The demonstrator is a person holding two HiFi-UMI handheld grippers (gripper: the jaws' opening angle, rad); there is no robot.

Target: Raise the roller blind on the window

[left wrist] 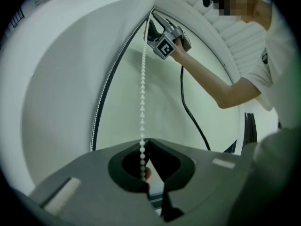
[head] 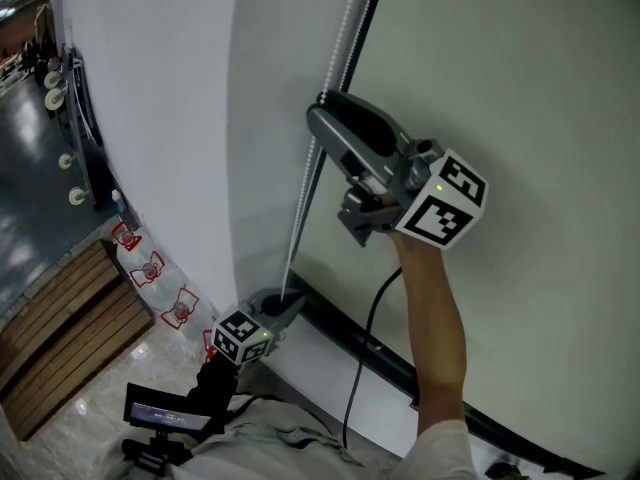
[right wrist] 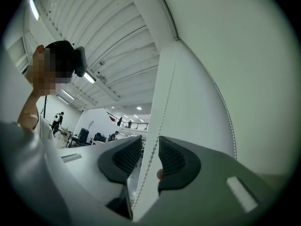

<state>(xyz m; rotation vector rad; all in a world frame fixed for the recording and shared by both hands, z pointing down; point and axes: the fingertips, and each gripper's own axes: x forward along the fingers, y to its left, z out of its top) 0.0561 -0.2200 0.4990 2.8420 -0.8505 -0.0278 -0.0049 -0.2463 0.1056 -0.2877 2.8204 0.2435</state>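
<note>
Left gripper (left wrist: pixel 145 141) jaws are clamped tight on the white bead chain (left wrist: pixel 142 93), low down near the black bottom bar (head: pixel 375 351). Right gripper (right wrist: pixel 149 149) jaws are half apart higher up. The chain runs loose between them, pads apparently not touching it. The chain hangs along the left edge of the pale roller blind (head: pixel 520 98).

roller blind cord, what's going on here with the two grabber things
A person is working the bead chain of the roller blind with a gripper in each hand. The left gripper sits low, its fingers shut on the chain. The right gripper is held high on the same chain, fingers apart, with the chain running between them unclamped. The blind hangs down over the window.
</note>
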